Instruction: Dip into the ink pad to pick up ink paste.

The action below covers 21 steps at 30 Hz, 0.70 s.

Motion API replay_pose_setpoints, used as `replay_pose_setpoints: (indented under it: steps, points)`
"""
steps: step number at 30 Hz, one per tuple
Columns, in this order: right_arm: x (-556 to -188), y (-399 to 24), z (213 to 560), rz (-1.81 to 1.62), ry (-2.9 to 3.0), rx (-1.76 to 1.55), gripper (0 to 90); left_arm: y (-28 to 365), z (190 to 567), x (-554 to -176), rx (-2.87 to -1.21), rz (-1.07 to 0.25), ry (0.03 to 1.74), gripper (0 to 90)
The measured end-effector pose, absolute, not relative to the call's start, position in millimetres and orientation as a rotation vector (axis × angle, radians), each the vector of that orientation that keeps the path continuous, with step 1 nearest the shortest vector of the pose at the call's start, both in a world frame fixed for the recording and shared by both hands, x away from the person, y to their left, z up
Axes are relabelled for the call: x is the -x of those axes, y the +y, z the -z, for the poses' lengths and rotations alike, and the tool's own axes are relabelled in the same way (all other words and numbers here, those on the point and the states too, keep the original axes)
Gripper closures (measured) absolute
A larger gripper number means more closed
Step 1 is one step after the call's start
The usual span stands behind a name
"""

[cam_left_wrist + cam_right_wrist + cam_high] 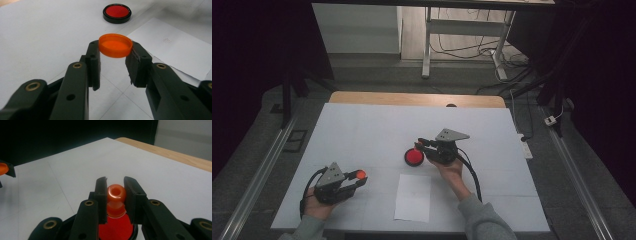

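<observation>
My left gripper (358, 181) is low at the table's left front, shut on a shallow orange cap (361, 174). In the left gripper view the orange cap (115, 45) lies level between the two pads (93, 57), its hollow side up. My right gripper (419, 145) is near the table's middle, shut on a small orange knob-shaped piece (116, 193) with a round, holed top. That piece hangs just over a red disc in a black rim (414, 157), which lies flat on the table. The same disc (117, 12) lies far ahead in the left gripper view.
A white sheet of paper (413, 197) lies near the front edge between my hands. A white mat (362, 125) covers the table, with a wooden strip (412, 98) along the far edge. Desk legs and cables (462, 50) stand on the floor beyond.
</observation>
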State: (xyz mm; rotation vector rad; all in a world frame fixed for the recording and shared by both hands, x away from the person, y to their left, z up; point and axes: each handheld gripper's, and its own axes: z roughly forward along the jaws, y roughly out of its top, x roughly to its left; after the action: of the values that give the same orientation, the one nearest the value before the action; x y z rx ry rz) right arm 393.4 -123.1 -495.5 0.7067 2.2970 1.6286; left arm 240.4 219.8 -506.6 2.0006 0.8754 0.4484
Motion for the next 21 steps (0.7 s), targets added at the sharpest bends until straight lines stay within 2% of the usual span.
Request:
replay_pose_setpoints:
  steps: [21]
  points:
    - [-392.1,-129.7,494.1,-1.595,2.319,-0.727,72.9,220.6,508.0,-241.5,-2.008,-0.448,0.879,64.6]
